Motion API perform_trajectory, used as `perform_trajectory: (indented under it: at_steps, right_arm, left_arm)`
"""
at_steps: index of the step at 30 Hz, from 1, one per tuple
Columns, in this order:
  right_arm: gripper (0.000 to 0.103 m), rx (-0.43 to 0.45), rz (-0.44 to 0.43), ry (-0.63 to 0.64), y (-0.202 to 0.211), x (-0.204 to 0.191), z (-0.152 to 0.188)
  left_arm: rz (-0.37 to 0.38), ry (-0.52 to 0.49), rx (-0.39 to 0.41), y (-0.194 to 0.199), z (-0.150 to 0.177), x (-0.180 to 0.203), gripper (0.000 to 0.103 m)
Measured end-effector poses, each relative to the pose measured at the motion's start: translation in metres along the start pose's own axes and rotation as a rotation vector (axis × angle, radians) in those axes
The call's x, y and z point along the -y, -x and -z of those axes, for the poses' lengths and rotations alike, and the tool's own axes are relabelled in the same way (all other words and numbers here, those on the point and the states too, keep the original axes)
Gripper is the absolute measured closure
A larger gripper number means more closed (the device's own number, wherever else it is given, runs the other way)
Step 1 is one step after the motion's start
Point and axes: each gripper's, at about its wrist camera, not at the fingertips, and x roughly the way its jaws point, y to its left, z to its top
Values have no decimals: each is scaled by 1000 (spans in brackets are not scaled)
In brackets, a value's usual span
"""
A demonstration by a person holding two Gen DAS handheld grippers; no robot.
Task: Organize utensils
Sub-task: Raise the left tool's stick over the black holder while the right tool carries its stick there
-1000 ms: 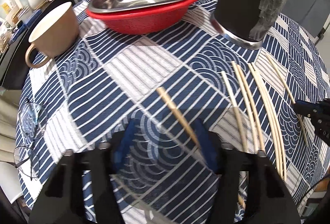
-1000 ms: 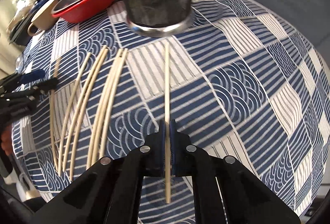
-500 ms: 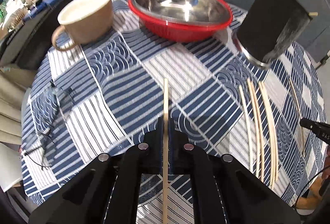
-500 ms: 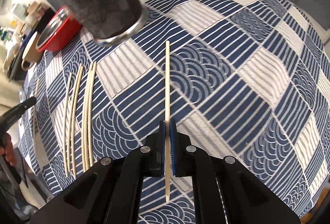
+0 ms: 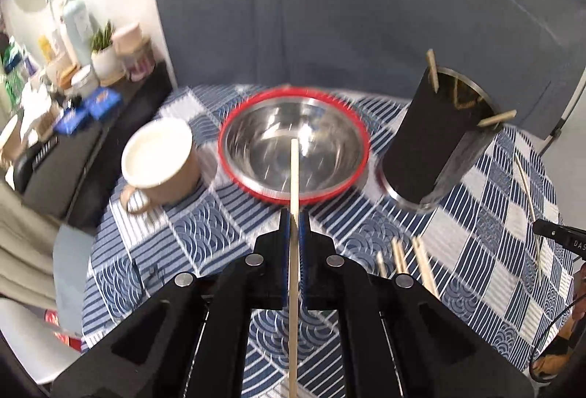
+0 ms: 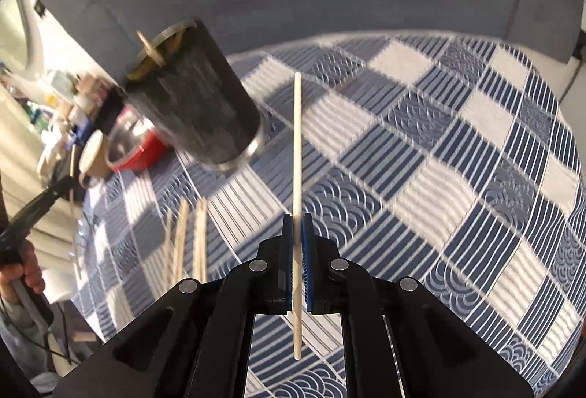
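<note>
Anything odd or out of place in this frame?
Nothing damaged or spilled. Loose chopsticks lie on the tablecloth rather than in the black holder, where two chopsticks already stick out askew.

The left chopstick (image 5: 293, 251) runs off the bottom edge; shelf clutter (image 5: 73, 68) is blurred.

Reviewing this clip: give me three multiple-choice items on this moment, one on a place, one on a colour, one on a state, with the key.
1. Where does the steel bowl sit?
A. In the red basket
B. Inside the mug
C. On the floor

2. What colour is the chopstick holder?
A. White
B. Black
C. Green

3. What is the right gripper doing?
A. Open, holding nothing
B. Shut on a spoon
C. Shut on a chopstick

Key: A, red rim rings the bowl; B, its wall is black; C, the fingers clamp the stick.
</note>
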Motion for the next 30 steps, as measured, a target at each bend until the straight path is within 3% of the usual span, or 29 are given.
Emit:
perform_trajectory:
  at_steps: [17,23,30]
  right_arm:
    - [99,273,-49,90,64,-43,-89]
    - [98,315,-161,82,58,-57,-117]
    - [98,403,-252,85,51,-73,-142]
  left_arm:
    - [91,-77,191,33,-89,40,98]
    - [122,-135,225,30,-111,65,98]
    - [239,-62,269,27,-134,74,98]
